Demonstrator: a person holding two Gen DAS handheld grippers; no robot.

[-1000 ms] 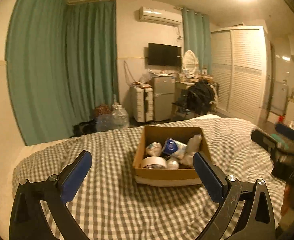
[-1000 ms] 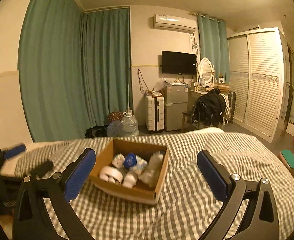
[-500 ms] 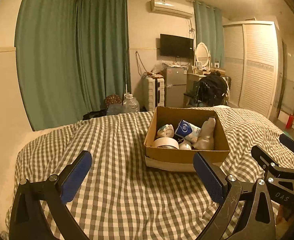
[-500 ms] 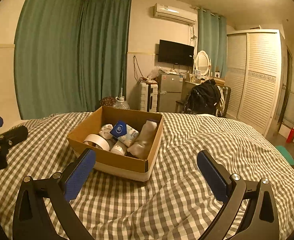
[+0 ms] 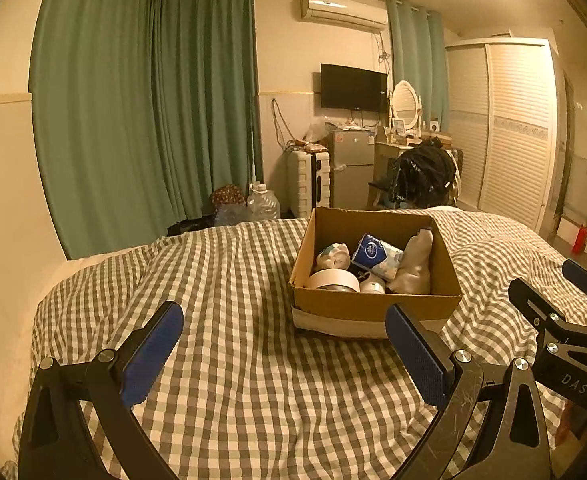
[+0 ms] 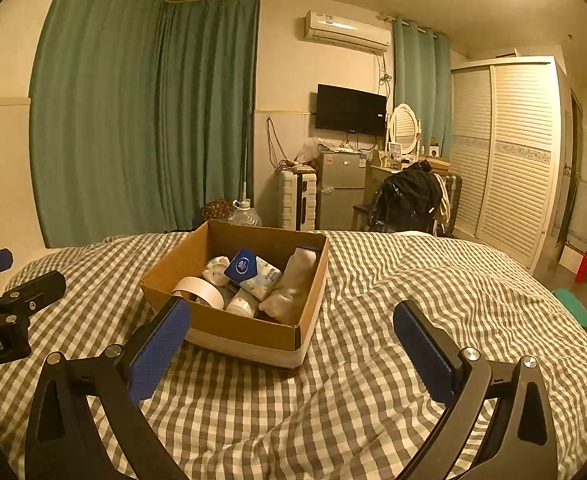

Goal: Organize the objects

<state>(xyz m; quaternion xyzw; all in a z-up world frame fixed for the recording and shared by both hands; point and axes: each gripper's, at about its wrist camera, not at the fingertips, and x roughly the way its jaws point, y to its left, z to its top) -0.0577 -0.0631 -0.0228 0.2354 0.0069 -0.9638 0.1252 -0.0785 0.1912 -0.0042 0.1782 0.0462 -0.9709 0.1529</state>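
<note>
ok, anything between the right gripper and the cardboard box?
Nothing but bare checked bedspread between the open right gripper and the cardboard box, seen in the right wrist view. Its left finger overlaps the box's near wall in the image.

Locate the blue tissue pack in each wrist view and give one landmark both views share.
Left wrist: the blue tissue pack lies right of centre, in the middle of the cardboard box, above the tape roll.
Right wrist: the blue tissue pack lies left of centre in the cardboard box, beside the grey bundle.
Shared landmark: the wall TV.
</note>
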